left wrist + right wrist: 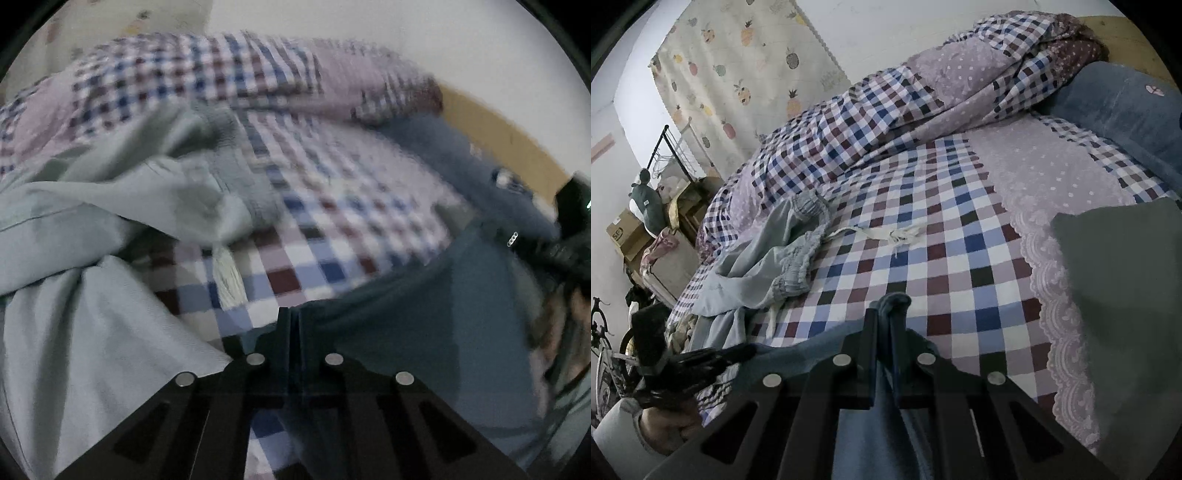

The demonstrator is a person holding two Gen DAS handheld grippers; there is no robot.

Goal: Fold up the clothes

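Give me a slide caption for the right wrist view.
Right gripper pinches blue cloth above a checked bed sheet; light grey pants lie crumpled beyond.

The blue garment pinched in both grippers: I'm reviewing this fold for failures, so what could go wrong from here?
1. The right gripper holds only a small bunch of the blue garment, so it may slip out.
2. The pale green trousers and their drawstring lie loose on the checked bedsheet, where they could snag.
3. The left wrist view is blurred, so the left gripper may misplace its edge.
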